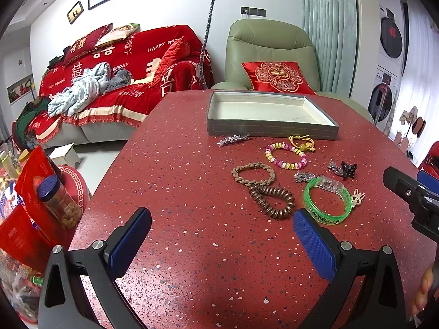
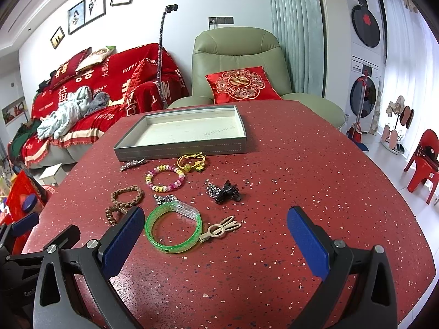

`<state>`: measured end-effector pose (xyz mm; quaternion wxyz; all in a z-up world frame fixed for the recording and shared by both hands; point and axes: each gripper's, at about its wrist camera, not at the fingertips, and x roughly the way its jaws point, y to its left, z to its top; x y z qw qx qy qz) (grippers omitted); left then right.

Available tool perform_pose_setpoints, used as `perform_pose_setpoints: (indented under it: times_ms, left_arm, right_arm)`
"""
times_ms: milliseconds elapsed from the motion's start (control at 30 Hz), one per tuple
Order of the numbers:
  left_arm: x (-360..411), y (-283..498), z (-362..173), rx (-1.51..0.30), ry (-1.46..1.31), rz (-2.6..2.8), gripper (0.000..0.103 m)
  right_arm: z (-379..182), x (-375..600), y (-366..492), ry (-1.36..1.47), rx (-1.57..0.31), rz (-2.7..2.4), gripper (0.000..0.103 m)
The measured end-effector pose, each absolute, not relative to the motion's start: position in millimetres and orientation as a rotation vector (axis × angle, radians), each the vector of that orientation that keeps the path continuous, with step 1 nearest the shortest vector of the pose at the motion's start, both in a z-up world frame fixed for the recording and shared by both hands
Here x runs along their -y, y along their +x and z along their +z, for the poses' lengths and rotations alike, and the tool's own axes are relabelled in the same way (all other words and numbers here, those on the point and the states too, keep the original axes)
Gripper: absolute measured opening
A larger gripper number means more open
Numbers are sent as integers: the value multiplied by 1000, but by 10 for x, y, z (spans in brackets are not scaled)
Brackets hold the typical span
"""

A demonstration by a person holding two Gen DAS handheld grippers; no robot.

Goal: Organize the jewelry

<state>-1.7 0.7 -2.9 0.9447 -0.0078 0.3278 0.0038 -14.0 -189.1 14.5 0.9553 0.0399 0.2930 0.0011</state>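
An empty grey tray (image 1: 271,131) (image 2: 181,148) stands at the far side of the red speckled table (image 1: 192,192). In front of it lie a silver star clip (image 1: 233,139), a yellow hair tie (image 1: 301,141), a pink and yellow bead bracelet (image 1: 285,155), a braided tan band (image 1: 253,174), a brown coil tie (image 1: 274,198), a green bangle (image 1: 326,203) (image 2: 172,227), a black claw clip (image 1: 348,168) (image 2: 229,192) and a beige rabbit clip (image 2: 219,229). My left gripper (image 1: 222,238) is open and empty, near the bangle. My right gripper (image 2: 215,241) is open and empty, just short of the bangle and rabbit clip.
A red-covered sofa (image 1: 123,74) and a green armchair (image 1: 271,54) stand behind the table. A jar (image 1: 59,203) and red packets sit beside the table's left edge. A red plastic chair (image 2: 422,159) and stacked washers (image 2: 365,54) are at the right.
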Motion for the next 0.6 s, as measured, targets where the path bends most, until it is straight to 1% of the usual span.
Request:
perform_pose_setpoints:
  times_ms: [600]
  left_arm:
    - [-7,-24,10,-665,0,20,103]
  right_arm:
    - [160,1874,-142,79,-591,5,103]
